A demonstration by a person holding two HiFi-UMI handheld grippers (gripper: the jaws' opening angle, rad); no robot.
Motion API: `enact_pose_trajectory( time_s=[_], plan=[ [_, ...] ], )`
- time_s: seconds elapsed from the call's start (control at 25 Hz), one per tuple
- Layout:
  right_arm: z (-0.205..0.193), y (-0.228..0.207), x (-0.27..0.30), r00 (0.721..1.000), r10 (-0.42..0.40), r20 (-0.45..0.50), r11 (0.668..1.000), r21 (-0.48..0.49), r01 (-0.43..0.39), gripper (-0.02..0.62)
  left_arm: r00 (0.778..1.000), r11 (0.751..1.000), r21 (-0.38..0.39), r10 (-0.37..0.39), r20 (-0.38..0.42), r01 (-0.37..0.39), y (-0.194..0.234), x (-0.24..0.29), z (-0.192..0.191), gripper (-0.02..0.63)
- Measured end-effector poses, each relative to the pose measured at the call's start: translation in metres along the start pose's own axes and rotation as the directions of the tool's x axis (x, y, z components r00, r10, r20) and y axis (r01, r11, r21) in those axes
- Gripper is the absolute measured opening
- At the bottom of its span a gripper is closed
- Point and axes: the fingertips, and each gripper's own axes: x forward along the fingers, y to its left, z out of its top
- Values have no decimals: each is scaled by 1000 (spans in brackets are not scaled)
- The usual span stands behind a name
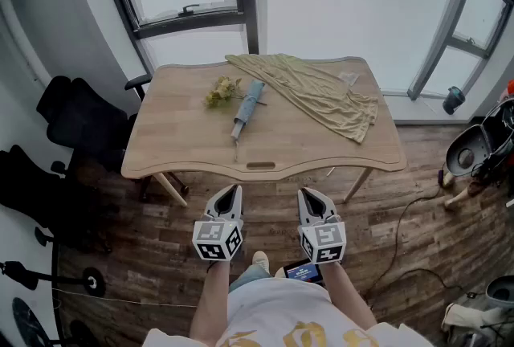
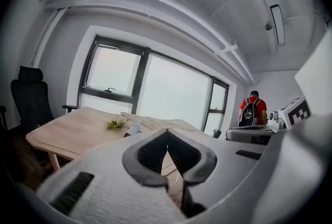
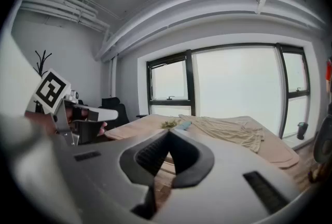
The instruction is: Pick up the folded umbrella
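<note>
The folded umbrella, pale blue-grey, lies lengthwise on the wooden table left of centre, its handle toward me. From the gripper views it shows small and far off, as the umbrella and the umbrella. My left gripper and right gripper hang side by side over the floor, short of the table's near edge and well clear of the umbrella. In both, the jaws meet at the tips with nothing between them: left gripper, right gripper.
A dried flower sprig lies just left of the umbrella, and a beige cloth drapes over the table's back right. A black office chair stands left of the table. Cables trail on the floor at right. A person in red stands far off.
</note>
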Motion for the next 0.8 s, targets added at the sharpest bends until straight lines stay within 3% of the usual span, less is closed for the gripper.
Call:
enact_pose_trajectory(
  time_s=[0.4,0.8],
  plan=[
    [-2,4,-5,1000,23,-4,1000,2,-23,9,999,999,30,40,-30,-39,-1,-13,-11,20],
    [-8,-5,2,999,50,-3,997,59,-50,11,998,997,-54,47,-32,-48,5,-9,-16,20]
  ],
)
